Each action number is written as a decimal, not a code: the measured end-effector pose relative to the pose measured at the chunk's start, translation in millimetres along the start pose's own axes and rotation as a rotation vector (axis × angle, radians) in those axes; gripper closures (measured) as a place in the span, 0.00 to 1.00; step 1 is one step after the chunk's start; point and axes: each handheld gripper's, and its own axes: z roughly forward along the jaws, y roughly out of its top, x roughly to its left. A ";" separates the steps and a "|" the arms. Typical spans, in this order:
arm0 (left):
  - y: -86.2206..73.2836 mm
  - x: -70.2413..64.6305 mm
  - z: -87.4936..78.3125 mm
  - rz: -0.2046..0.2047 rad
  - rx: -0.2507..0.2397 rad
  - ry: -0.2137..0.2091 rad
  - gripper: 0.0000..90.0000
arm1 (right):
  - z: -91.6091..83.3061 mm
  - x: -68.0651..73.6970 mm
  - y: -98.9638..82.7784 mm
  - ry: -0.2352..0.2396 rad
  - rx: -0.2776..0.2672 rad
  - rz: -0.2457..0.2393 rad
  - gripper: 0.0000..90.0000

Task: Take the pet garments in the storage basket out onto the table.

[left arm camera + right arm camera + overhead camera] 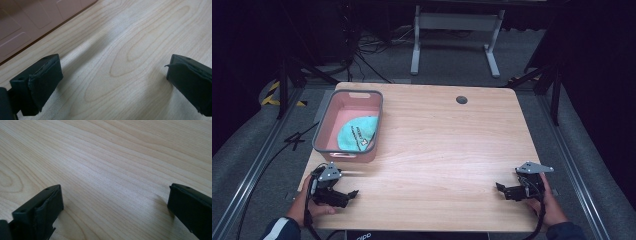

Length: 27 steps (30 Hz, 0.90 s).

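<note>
A pink basket with a grey rim stands at the table's left side, and a teal cloth with dark print lies inside it. My left gripper rests low over the front left of the table, just in front of the basket, held by a hand. In the left gripper view its jaws stand wide apart over bare wood, with the basket's pink wall at the upper left. My right gripper sits at the front right, pointing left. Its jaws are also spread wide over bare wood.
The wooden table has a round dark cable hole near its far edge. Beyond it stand a white frame leg set and loose cables on a grey floor. Metal rails run along both sides of the table.
</note>
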 end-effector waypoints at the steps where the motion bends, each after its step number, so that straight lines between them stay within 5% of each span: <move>1: -0.1 0.3 -0.9 0.001 0.004 0.002 0.01 | 0.2 -0.2 0.2 0.001 0.000 -0.002 0.01; 7: 1.0 -0.9 -9.5 0.018 0.019 -0.018 0.22 | 0.5 -0.5 0.3 0.001 0.000 -0.009 0.01; 15: 4.5 -5.2 -25.8 0.058 0.025 -0.035 0.21 | 0.1 0.0 0.2 -0.001 0.000 -0.002 0.01; 27: 18.4 -2.6 -64.3 0.078 -0.031 0.040 0.22 | -0.1 0.1 0.0 -0.002 0.001 0.000 0.01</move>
